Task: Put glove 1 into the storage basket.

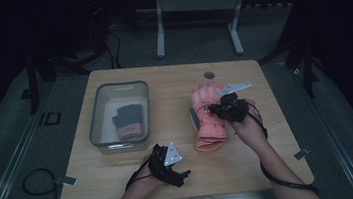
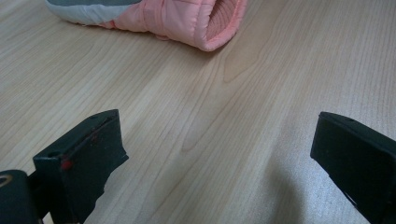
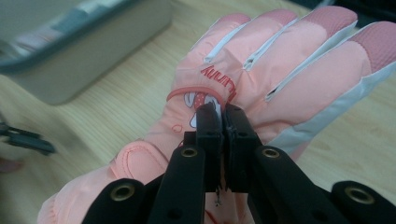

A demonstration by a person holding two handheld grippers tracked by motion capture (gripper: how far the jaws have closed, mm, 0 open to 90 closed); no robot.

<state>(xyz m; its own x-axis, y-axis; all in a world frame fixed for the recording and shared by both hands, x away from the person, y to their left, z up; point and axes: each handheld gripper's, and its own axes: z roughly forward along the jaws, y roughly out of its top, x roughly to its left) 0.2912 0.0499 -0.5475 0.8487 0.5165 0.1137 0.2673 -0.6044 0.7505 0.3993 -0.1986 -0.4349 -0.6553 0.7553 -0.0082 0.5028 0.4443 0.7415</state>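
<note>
High view. A pink glove (image 1: 210,116) lay on the wooden table (image 1: 122,171) right of centre, fingers toward twelve o'clock and cuff toward six o'clock. The right gripper (image 1: 229,107) sat over the back of the glove, its grey plate pointing toward three o'clock, the hand behind it at about five o'clock. A clear plastic bin (image 1: 97,119) stood at nine o'clock of the glove, well apart from it, and held a grey glove (image 1: 128,120) with a pink cuff. The left gripper (image 1: 171,166) rested near the table's front edge, at about seven o'clock of the pink glove and apart from it.

Right gripper view. The two jaws of the right gripper (image 3: 223,119) stood pressed together, pinching a small fold of the pink glove (image 3: 280,65) on its back, just below the printed lettering. The bin (image 3: 84,51) appeared blurred at ten o'clock.

Left gripper view. The jaws of the left gripper (image 2: 217,140) stood wide apart with bare table (image 2: 196,116) between them and nothing held. The open cuff of the pink glove (image 2: 219,23) lay at twelve o'clock, clear of the jaws.
</note>
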